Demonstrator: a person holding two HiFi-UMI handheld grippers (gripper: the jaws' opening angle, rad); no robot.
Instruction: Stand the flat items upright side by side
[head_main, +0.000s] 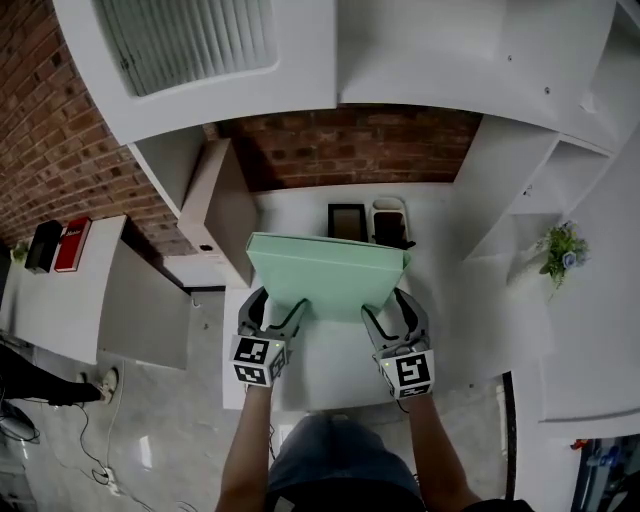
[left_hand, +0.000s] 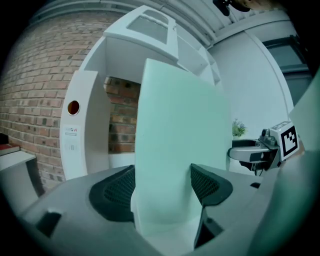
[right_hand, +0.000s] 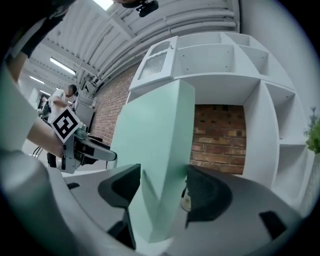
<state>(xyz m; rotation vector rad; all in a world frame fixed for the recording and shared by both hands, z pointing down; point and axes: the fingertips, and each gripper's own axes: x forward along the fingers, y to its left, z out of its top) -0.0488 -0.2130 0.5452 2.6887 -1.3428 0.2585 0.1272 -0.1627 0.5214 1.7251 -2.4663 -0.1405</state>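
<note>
The pale green flat board (head_main: 325, 272) is held above the white desk (head_main: 330, 372), in front of the person, and its broad face is seen from above in the head view. It is gripped at its near edge from two sides. The left gripper (head_main: 278, 312) is closed on the near left part of the board; in the left gripper view the board (left_hand: 180, 145) is seen pinched between the two dark pads of this gripper (left_hand: 162, 187). The right gripper (head_main: 388, 310) is closed on the near right part, and in the right gripper view the board (right_hand: 157, 145) is clamped in the same way by this gripper (right_hand: 161, 189).

Behind the far edge of the board, a black frame (head_main: 346, 220) and a white frame (head_main: 389, 211) are seen standing side by side at the back of the desk. The desk is enclosed by a white shelf unit (head_main: 420, 50), and a brick wall (head_main: 350, 145) is seen behind it. A small plant (head_main: 562, 248) is placed on a shelf at the right.
</note>
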